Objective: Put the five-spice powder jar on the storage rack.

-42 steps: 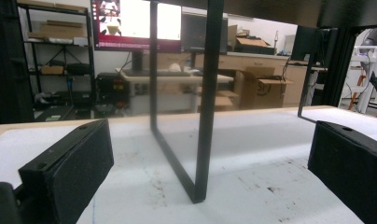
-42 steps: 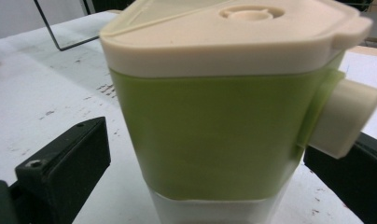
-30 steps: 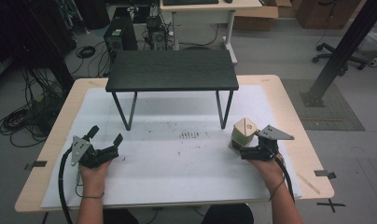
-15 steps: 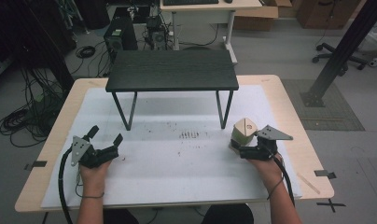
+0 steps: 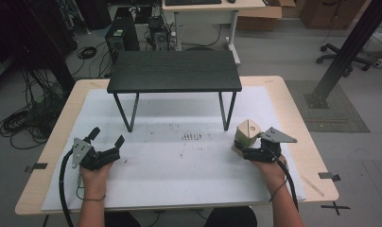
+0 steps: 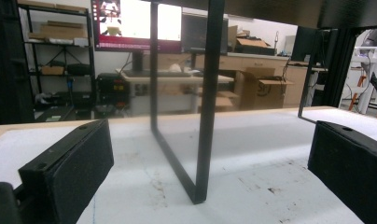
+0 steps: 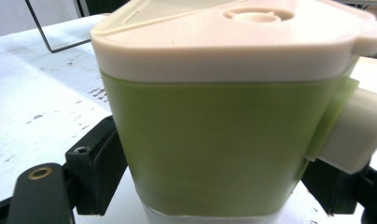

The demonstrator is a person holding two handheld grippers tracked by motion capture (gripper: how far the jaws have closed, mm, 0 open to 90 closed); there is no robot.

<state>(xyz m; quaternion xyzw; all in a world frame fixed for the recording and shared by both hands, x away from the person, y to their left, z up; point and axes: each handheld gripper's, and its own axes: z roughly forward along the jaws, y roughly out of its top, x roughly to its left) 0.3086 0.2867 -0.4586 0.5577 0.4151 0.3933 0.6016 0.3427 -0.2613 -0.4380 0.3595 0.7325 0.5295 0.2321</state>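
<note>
Closing: right gripper (image 5: pixel 240 146) jaws now pinch green container (image 7: pixel 214 140) | left gripper (image 5: pixel 106 137) spread | no legible writing

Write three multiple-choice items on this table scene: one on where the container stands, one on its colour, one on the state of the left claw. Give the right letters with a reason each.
1. Where does the container stand?
A. on the white mat, at the right claw
B. on top of the black stand
C. on the floor

2. What colour is the container's middle band?
A. red
B. green
C. blue

3. How is the left claw?
A. shut on the container
B. shut on the leg of the stand
C. open, holding nothing

Answers:
1 A: the high view shows it on the white mat, in front of the black stand, between the right claw's jaws, which have just been closing.
2 B: the right gripper view shows green under a cream lid.
3 C: the left gripper view shows its jaws wide apart with only mat between them.
</note>
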